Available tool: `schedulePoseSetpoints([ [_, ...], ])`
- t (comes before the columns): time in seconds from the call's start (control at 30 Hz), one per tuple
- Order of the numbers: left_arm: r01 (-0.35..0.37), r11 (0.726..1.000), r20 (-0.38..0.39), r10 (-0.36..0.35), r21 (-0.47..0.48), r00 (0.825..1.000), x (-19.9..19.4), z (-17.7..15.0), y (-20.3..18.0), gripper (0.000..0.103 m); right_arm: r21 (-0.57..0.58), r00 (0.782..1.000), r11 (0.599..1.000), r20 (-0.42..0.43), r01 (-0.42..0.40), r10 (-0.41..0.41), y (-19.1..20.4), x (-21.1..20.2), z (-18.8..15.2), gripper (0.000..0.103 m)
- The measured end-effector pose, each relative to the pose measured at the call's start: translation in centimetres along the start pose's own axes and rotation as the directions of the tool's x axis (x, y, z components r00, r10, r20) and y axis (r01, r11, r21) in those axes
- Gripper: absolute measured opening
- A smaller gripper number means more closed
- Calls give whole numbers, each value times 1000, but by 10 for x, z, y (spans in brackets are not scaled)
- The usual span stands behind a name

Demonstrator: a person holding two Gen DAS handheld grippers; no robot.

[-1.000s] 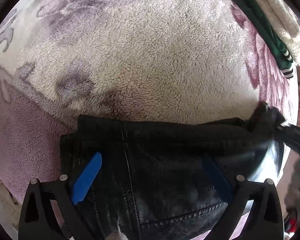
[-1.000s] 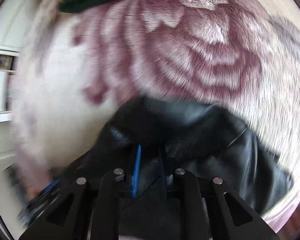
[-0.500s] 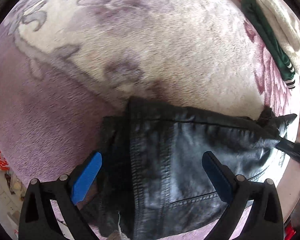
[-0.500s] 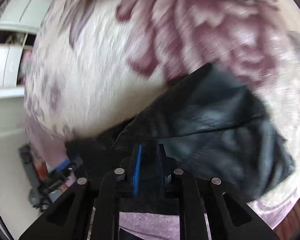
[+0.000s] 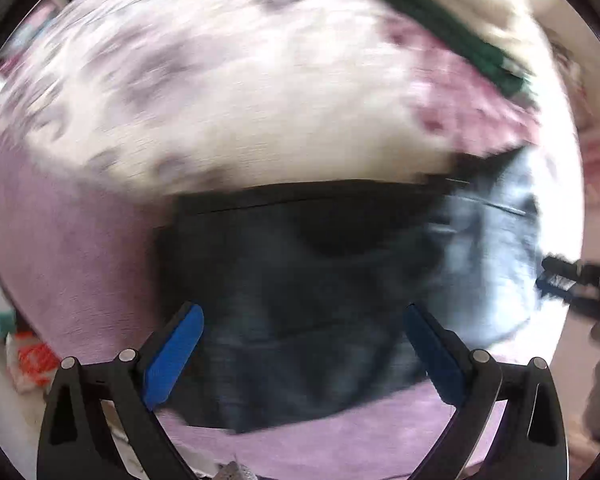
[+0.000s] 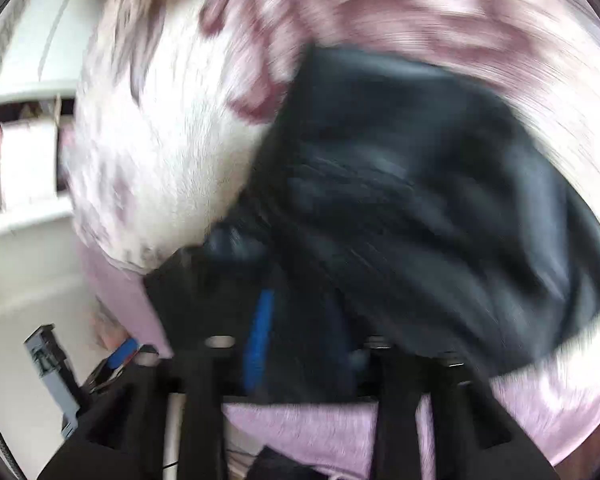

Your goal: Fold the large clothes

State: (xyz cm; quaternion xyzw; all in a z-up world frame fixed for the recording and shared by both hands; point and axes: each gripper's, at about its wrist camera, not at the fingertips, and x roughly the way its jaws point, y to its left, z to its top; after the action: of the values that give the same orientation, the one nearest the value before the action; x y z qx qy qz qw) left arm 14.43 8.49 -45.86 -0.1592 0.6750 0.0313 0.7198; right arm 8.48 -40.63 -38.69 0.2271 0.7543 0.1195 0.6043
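I counted one black jacket [image 5: 300,300], lying in a folded heap on the fleece blanket [image 5: 228,112], toward the near edge of its lilac border. Both views were smeared by motion, so seams and trim could not be read.

I counted two grippers. My left gripper [image 5: 300,356] was spread wide, its two blue pads either side of the jacket's near part and gripping nothing; I could not tell whether it touched the leather. My right gripper [image 6: 300,344] had its fingers pressed close together on a fold of the jacket [image 6: 420,200], the dark material filling the narrow gap beside the one blue pad [image 6: 260,336] I could make out. In the left view the right gripper [image 5: 572,280] appeared at the jacket's right end.

I counted one green garment [image 5: 456,36] at the blanket's far side, well apart from the jacket, with a cream item [image 5: 496,8] just beside it. White shelving [image 6: 24,152] stood past the blanket's edge.

No brand, label or legible writing was found on any item.
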Motion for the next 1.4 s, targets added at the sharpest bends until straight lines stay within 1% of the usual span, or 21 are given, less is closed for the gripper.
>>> schedulePoseSetpoints([
  [0.03, 28, 999, -12, -27, 20, 1000, 5, 1, -20, 103, 46, 999, 999, 31, -29, 27, -21, -20, -15, 64],
  [0.13, 65, 997, -47, -63, 43, 997, 35, 14, -67, 103, 164, 992, 982, 99, -90, 74, -86, -54, -49, 66],
  [0.2, 44, 997, -58, -41, 58, 997, 65, 34, -90, 103, 240, 986, 964, 146, -113, 80, -132, -63, -61, 66],
  [0.27, -33, 995, -72, 40, 90, 997, 99, 44, -104, 103, 281, 978, 948, 184, -149, 99, -166, -50, -73, 70],
  [0.33, -39, 996, -111, 48, 82, 993, 121, 48, -99, 103, 299, 967, 931, 205, -211, 153, -193, -25, -78, 70],
  [0.37, -34, 996, -107, 43, 82, 993, 122, 50, -96, 103, 297, 957, 920, 214, -256, 197, -204, -11, -80, 70],
  [0.4, -32, 996, -105, 42, 89, 994, 121, 51, -96, 103, 301, 944, 904, 222, -304, 244, -212, 1, -76, 70],
  [0.5, -28, 994, -115, 40, 102, 993, 122, 55, -96, 103, 303, 878, 831, 272, -467, 394, -223, 43, -54, 74],
  [0.53, -30, 994, -121, 43, 105, 992, 122, 57, -95, 103, 303, 853, 805, 298, -510, 429, -221, 47, -51, 74],
  [0.57, -32, 994, -127, 46, 106, 991, 122, 59, -95, 103, 277, 811, 772, 335, -572, 480, -219, 50, -46, 75],
  [0.7, -21, 993, -144, 38, 113, 989, 134, 76, -105, 103, 238, 751, 730, 390, -641, 533, -201, 65, -27, 75],
  [0.73, -19, 993, -141, 35, 118, 989, 134, 79, -103, 103, 236, 741, 721, 405, -651, 536, -196, 68, -24, 62],
  [0.77, -11, 993, -150, 29, 118, 988, 140, 86, -110, 103, 236, 733, 716, 419, -657, 535, -191, 73, -21, 28],
  [0.8, -3, 993, -159, 22, 116, 987, 141, 88, -109, 103, 254, 750, 727, 420, -638, 511, -187, 74, -22, 25],
  [0.87, 11, 993, -171, 9, 116, 985, 142, 93, -103, 103, 274, 744, 720, 460, -638, 485, -176, 60, -31, 20],
  [0.93, 29, 994, -178, -9, 109, 984, 145, 98, -99, 103, 249, 741, 737, 481, -628, 469, -160, 46, -38, 19],
  [1.03, 58, 993, -181, -39, 101, 983, 150, 102, -92, 103, 157, 745, 791, 479, -592, 463, -117, 19, -47, 18],
  [1.1, 90, 992, -180, -74, 85, 981, 150, 105, -85, 103, 96, 767, 835, 465, -541, 443, -85, 7, -50, 18],
  [1.17, 126, 990, -176, -113, 65, 978, 148, 106, -76, 103, 46, 797, 883, 454, -467, 398, -56, -4, -55, 18],
  [1.37, 256, 967, -165, -254, -14, 953, 139, 112, -45, 103, -57, 847, 945, 428, -323, 316, -8, -24, -84, 18],
  [1.4, 260, 965, -160, -261, -28, 952, 132, 111, -35, 103, -73, 852, 950, 425, -303, 305, -10, -27, -101, 18],
])
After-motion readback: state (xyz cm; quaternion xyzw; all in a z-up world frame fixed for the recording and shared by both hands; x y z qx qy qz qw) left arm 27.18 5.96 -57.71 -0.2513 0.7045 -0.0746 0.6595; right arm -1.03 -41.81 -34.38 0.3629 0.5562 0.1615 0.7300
